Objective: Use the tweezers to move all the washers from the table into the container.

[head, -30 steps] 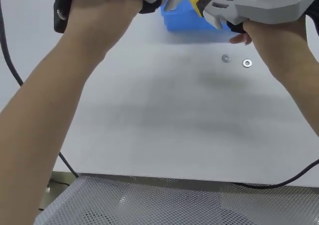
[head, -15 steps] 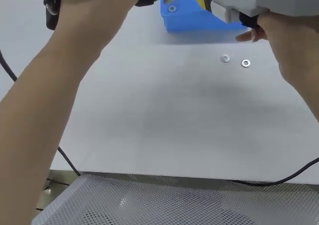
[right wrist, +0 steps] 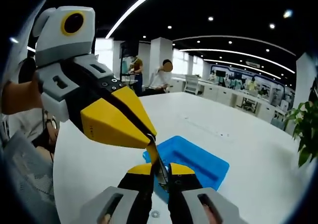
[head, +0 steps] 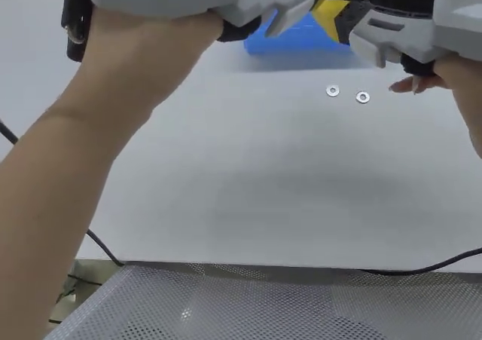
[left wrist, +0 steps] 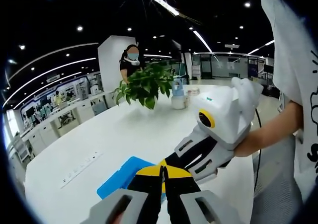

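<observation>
I hold both grippers high over the far side of the white worktop (head: 248,174), above the blue rectangular plastic container (right wrist: 198,159). The jaws of my right gripper (right wrist: 160,173) are pressed shut on the thin metal tweezers (right wrist: 155,158). Their blade rises from between those jaws to the yellow tip of my left gripper (left wrist: 163,172). The left jaws are pressed together too; I cannot tell whether they pinch the upper end of the tweezers or merely meet it. I judge that I bring the two together because so slim and springy a tool needs steadying before it can nip anything.

A small silver ring washer (head: 332,91) and a second washer (head: 362,97) lie flat on the worktop, just beside each other and a little in front of the container, not yet moved. Flat rings on a smooth top will likely slide, so the tweezer tips should come down on an edge.
</observation>
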### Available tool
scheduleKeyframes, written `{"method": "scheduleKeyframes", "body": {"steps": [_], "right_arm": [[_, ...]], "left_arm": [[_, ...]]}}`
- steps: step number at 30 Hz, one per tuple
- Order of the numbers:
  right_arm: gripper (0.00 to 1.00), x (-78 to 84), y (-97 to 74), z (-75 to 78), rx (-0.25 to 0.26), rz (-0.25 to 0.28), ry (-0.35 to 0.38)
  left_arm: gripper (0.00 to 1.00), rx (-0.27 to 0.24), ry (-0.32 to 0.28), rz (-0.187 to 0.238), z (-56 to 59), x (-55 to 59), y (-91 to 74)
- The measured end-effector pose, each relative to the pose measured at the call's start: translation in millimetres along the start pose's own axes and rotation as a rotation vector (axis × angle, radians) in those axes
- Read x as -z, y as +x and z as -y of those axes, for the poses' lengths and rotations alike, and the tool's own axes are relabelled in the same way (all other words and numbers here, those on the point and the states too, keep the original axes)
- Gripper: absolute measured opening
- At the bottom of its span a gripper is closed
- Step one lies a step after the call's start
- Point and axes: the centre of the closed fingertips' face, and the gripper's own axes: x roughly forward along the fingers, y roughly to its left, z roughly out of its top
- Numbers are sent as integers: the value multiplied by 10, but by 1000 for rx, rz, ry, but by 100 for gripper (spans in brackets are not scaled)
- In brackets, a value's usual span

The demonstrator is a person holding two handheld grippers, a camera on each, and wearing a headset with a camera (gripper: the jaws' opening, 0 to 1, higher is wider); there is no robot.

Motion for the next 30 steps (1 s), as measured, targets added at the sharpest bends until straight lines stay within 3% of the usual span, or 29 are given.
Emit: {"method": "scheduleKeyframes", "body": {"steps": [6,12,18,24,30], "right_arm": [[6,226,-61,-54,-12,-51,35],[6,415,34,-63,-23,-107,64],[6,534,19,-109,-37,-123,70],[6,600,27,-130,-43,-141,72],[5,590,44,-119,-38,-148,53]], "left_arm": [[0,44,-29,-27,119,130,121],[0,66,-55,-61,175,301,226],[0,77,-68,-80,190,390,246],[0,80,-64,-93,202,460,276],[0,68,-86,-76,161,450,281]]}}
